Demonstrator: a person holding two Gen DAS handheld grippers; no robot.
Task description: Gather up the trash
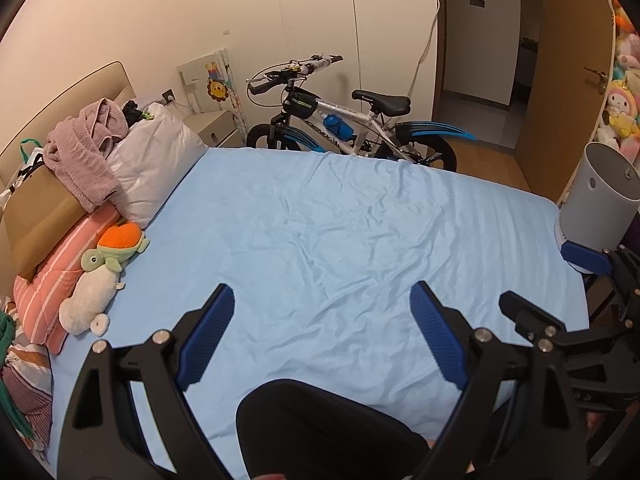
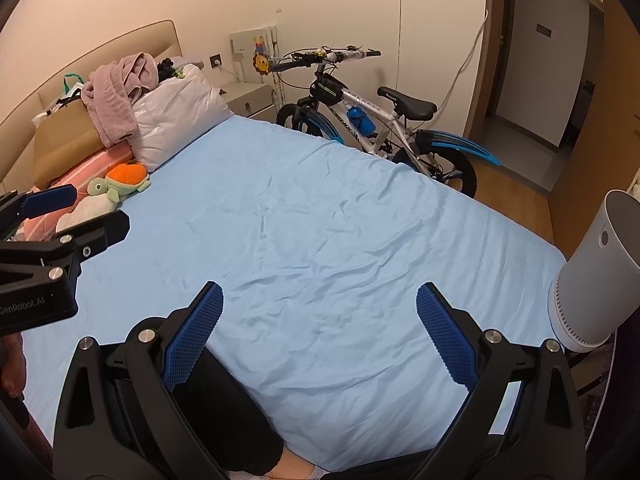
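One bed (image 2: 320, 240) with one light blue sheet. One bicycle (image 2: 372, 120), two wheels, one blue bottle (image 2: 361, 119) on its frame. One white bin (image 2: 592, 280) at the bed's right edge. One turtle soft toy (image 2: 122, 180), one white soft toy (image 1: 86, 300). One pink towel (image 2: 116, 96), one white pillow (image 2: 180, 120), one striped pink pillow (image 1: 52, 292), one brown paper bag (image 2: 64, 140). One nightstand (image 2: 250, 100). Two grippers, left gripper (image 1: 322, 332) and right gripper (image 2: 320, 332), each with two blue pads. More soft toys on the far right shelf, too many to count.

We observed a matt, creased cloth bed sheet (image 1: 340, 220), ribbed blue finger pads (image 1: 208, 336) on matt black frames, and a smooth matt plastic bin (image 2: 592, 272).
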